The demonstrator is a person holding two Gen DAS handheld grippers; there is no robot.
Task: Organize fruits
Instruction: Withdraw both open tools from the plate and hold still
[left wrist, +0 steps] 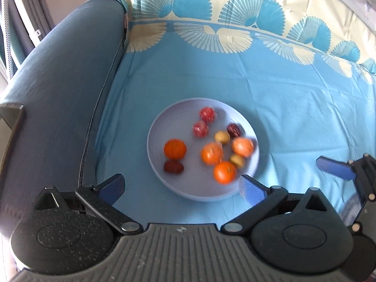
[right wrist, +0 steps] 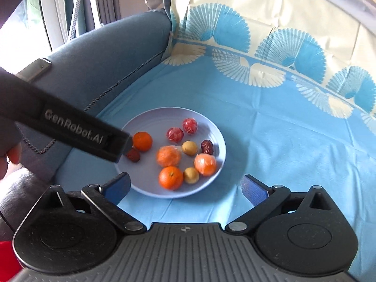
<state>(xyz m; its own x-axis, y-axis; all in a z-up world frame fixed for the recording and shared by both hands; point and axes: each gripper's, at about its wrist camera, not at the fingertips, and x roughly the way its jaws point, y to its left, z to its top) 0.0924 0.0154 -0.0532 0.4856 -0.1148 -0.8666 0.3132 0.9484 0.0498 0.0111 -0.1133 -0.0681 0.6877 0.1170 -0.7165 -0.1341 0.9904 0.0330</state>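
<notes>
A pale lilac plate (left wrist: 156, 127) (right wrist: 217, 129) lies on a light blue cloth (left wrist: 293, 108). On it are several oranges, one bare (left wrist: 175, 149) (right wrist: 142, 141) and one in clear wrap (left wrist: 211, 153) (right wrist: 168, 156). With them are two wrapped red fruits (left wrist: 207, 114) (right wrist: 189, 125), two dark red dates (left wrist: 233, 130) (right wrist: 207, 146) and two small yellow fruits (left wrist: 222, 137) (right wrist: 189, 148). My left gripper (left wrist: 182, 186) stands open over the plate's near rim, holding nothing. My right gripper (right wrist: 185, 186) is open too and holds nothing. The left gripper's black body (right wrist: 70, 129) hides the plate's left edge in the right wrist view.
A grey-blue padded sofa arm (left wrist: 58, 82) (right wrist: 105, 58) borders the cloth on the left. The cloth's cream and blue fan pattern (left wrist: 211, 33) rises at the back. A blue finger of the right gripper (left wrist: 333, 166) reaches in at the right. A hand (right wrist: 7, 162) shows at the left edge.
</notes>
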